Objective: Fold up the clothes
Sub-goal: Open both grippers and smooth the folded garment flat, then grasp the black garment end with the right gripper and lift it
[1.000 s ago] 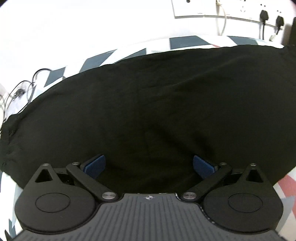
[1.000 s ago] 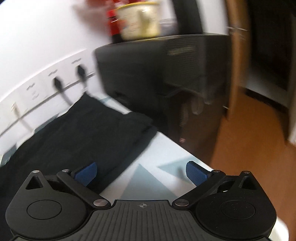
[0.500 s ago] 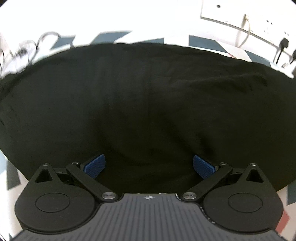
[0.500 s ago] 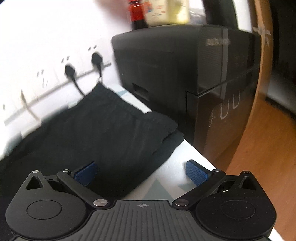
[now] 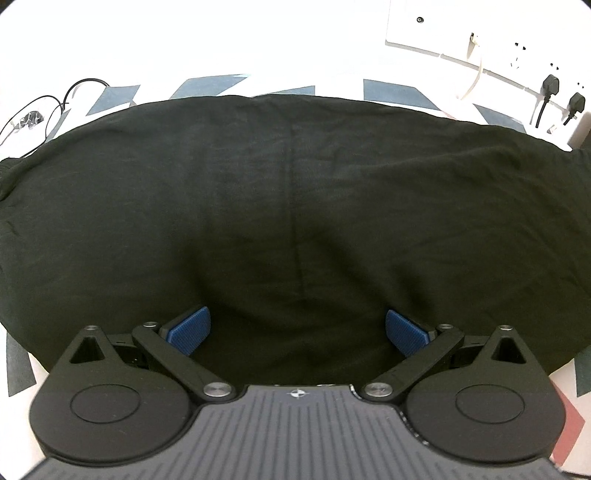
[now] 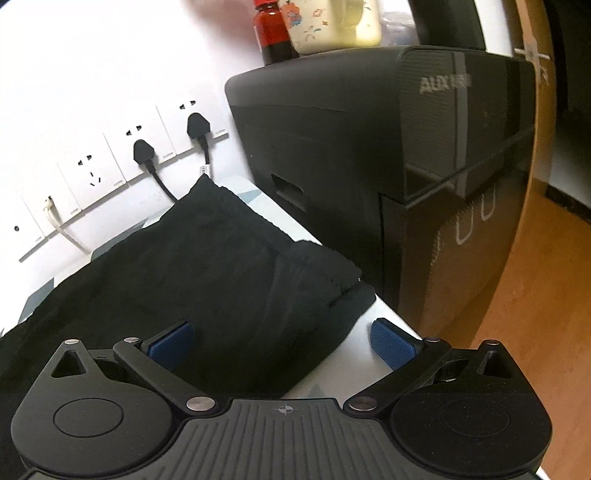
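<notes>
A black garment (image 5: 295, 206) lies spread flat across the patterned table, filling most of the left wrist view. My left gripper (image 5: 297, 332) hovers over its near edge, open, with nothing between the blue pads (image 5: 190, 328). In the right wrist view the same black garment (image 6: 207, 280) ends in a thick folded hem at the table's right end. My right gripper (image 6: 282, 341) is open above that end, left pad (image 6: 171, 341) over the cloth and right pad (image 6: 391, 345) over bare tabletop.
A white wall with a socket strip (image 6: 110, 166) and black plugs (image 6: 142, 153) runs behind the table. A large black cabinet (image 6: 388, 166) stands just past the table's right edge, with a bottle (image 6: 271, 33) on top. Thin cables (image 5: 48, 107) lie at the far left.
The left gripper's view swung right, then pulled back a little, over the garment. The right gripper has moved closer to the garment's right end. Both stay open.
</notes>
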The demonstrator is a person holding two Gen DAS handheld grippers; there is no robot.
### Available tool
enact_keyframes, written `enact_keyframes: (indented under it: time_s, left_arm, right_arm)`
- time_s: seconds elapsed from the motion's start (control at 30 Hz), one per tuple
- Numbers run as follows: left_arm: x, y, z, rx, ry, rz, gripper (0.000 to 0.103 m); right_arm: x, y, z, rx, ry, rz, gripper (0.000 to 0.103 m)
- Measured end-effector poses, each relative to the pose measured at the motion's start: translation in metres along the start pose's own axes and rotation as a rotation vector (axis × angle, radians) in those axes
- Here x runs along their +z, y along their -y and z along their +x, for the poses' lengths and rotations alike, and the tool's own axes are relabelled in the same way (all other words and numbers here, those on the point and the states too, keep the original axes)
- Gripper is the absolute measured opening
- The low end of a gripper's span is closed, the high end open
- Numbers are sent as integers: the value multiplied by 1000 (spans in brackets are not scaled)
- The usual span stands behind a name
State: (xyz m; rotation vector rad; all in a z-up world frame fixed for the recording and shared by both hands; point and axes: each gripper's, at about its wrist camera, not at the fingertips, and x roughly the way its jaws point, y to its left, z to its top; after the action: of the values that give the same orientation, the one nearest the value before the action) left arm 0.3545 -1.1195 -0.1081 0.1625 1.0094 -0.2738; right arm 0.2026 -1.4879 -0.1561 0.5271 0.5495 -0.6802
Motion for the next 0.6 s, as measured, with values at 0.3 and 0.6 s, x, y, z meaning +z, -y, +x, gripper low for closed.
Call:
enact_keyframes:
  time_s: [0.3,0.6]
  left_arm:
    - [1,-3,5,-1,11,4,103]
    - [1,-4,6,1,14,4,103]
  right_arm:
    - [4,6,10,-63,33,-26,49]
    - [11,18,7,60,16,45,31]
